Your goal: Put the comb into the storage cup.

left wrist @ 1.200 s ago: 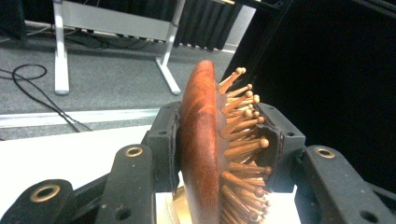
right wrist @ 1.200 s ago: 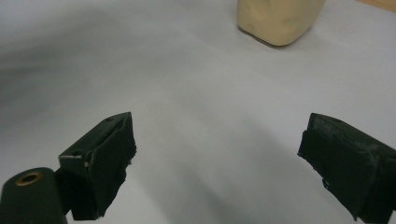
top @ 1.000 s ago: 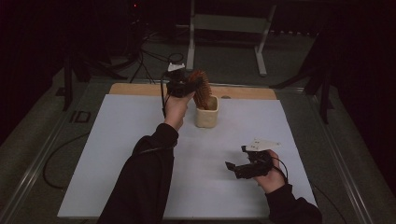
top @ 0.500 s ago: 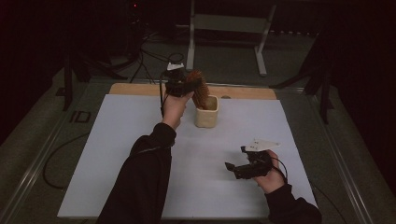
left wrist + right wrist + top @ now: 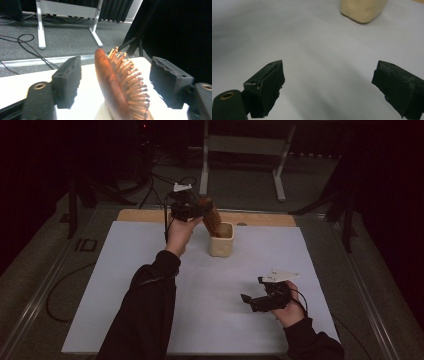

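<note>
Desk, white top, carries one cream cup standing upright near the middle of the far edge. A wooden hairbrush stands in the cup, head up and leaning toward the far left corner.

Left gripper sits at the brush head. Its jaws have just been opening; in the left gripper view they stand spread, with the hairbrush between them and a gap on each side, so nothing pinches it now. The brush rests on the cup alone.

Right gripper hovers near the near right corner, jaws spread wide over bare desk, well apart from the cup.

Risks, as judged:
- Brush is top-heavy and tilted; its lean could tip the light cup over toward the far edge.
- Pulling the left gripper back sideways could catch a pad on the bristles and drag brush and cup along.
- A straight retreat away from the brush looks safest.
</note>
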{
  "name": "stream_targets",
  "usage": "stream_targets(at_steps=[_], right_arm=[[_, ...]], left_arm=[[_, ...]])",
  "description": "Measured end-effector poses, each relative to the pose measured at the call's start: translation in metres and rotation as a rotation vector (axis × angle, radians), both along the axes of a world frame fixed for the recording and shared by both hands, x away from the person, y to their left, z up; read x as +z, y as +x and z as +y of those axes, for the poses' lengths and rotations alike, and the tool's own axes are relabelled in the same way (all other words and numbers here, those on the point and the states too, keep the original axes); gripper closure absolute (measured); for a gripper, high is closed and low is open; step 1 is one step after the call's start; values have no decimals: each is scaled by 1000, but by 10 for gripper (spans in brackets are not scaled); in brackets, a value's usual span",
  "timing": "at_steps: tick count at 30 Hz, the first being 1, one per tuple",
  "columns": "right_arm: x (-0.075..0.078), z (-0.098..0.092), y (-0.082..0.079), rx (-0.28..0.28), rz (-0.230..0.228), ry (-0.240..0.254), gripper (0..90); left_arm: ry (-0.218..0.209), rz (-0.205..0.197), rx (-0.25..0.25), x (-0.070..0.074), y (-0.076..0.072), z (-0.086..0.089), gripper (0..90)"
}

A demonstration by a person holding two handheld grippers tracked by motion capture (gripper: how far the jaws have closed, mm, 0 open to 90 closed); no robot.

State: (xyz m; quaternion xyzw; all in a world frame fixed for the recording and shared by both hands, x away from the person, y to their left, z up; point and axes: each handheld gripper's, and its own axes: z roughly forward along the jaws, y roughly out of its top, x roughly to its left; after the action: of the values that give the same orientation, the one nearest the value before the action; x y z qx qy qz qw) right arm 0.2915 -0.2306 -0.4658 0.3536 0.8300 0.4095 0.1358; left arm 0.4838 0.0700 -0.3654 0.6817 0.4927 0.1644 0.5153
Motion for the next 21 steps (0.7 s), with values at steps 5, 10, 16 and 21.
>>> stream_targets(at_steps=[5,10,16,21], right_arm=[[-1,1,0,-2,-8,-30,95],[0,0,-1,-10,-20,-31,94],[-2,-1,0,-15,-11,-44,94],[-2,0,0,-14,-23,-42,94]], left_arm=[[21,-13,-54,1,-7,6,64],[40,-11,-99,1,-14,12,0],[61,-7,-140,1,-21,24,0],[90,-21,-170,-1,-27,32,0]])
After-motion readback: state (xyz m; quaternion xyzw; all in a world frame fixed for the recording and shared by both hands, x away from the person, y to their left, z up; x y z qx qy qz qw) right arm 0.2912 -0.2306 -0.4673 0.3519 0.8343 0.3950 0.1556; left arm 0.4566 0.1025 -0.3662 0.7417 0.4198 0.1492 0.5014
